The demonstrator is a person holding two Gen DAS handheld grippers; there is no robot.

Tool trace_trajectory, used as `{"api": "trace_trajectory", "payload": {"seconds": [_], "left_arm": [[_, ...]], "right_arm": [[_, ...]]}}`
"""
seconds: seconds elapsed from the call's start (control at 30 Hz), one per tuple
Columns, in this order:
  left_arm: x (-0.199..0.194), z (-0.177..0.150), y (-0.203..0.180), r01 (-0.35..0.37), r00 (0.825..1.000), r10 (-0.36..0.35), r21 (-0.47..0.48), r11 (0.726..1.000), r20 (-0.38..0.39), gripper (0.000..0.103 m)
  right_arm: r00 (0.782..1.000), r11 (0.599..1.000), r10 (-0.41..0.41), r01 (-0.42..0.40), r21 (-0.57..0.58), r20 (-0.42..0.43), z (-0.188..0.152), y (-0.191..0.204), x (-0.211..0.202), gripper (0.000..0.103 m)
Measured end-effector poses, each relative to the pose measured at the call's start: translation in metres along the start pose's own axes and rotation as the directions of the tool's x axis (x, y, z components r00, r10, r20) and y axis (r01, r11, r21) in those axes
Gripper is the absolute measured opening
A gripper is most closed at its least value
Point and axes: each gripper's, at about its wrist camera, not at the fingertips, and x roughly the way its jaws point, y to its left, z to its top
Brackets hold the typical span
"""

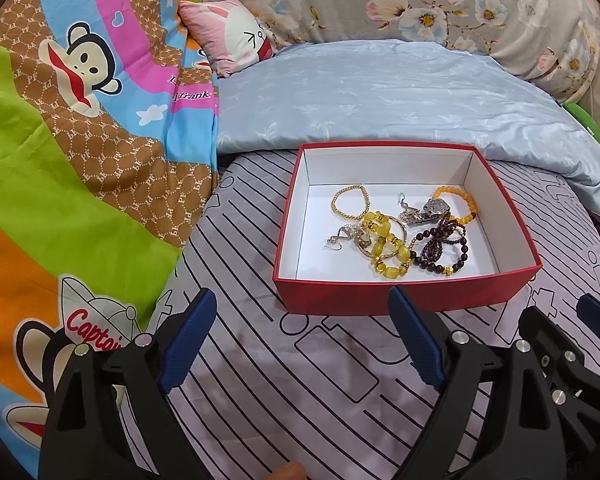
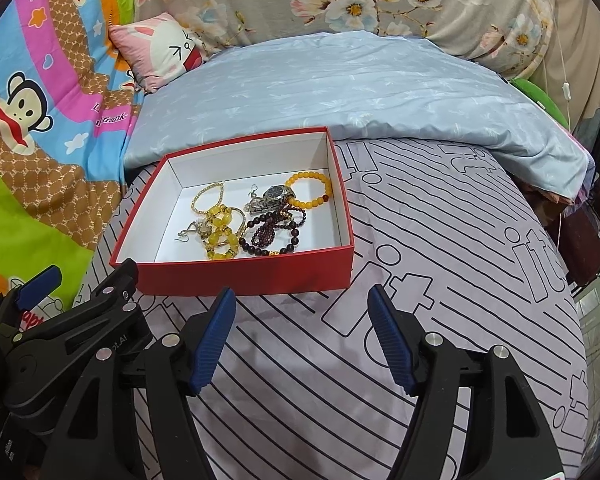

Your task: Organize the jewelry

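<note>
Both claws, left [image 1: 300, 320] & right [image 2: 302, 316], hang spread, empty, over striped bed [image 2: 440, 240]. Jewelry [image 1: 404, 232] sits tangled inside red box [image 1: 380, 300]; approach slow, pinch 1 pc only.

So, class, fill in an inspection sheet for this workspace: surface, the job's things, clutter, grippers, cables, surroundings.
Surface: striped bedsheet.
Job's things: red box, open, holding gold bead bracelet, yellow bead bracelet, orange bead bracelet, dark bead bracelets, watch, earrings.
Clutter: nothing seen.
Grippers: left gripper and right gripper open, empty.
Cables: white cord, far right.
Surroundings: blue quilt, cartoon blanket, rabbit pillow.
</note>
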Motion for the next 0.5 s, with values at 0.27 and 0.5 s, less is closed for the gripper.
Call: {"api": "trace_trajectory", "payload": {"seconds": [0.27,0.5], "left_arm": [[-0.0009,-0.0008,-0.0006,-0.002,1.000,0.002,0.000,1.000,0.001,0.086],[-0.0007,-0.0014,0.0006,-0.015,1.000,0.015,0.000,1.000,-0.001,0.090]], "right_arm": [[1.000,1.000,-0.001,0.001,0.003,-0.001,-0.0008,-0.0002,-0.0005,0.068],[1.000,1.000,-0.005,0.005,-0.001,0.005,-0.0014,0.0006,-0.0017,0.068]]}}
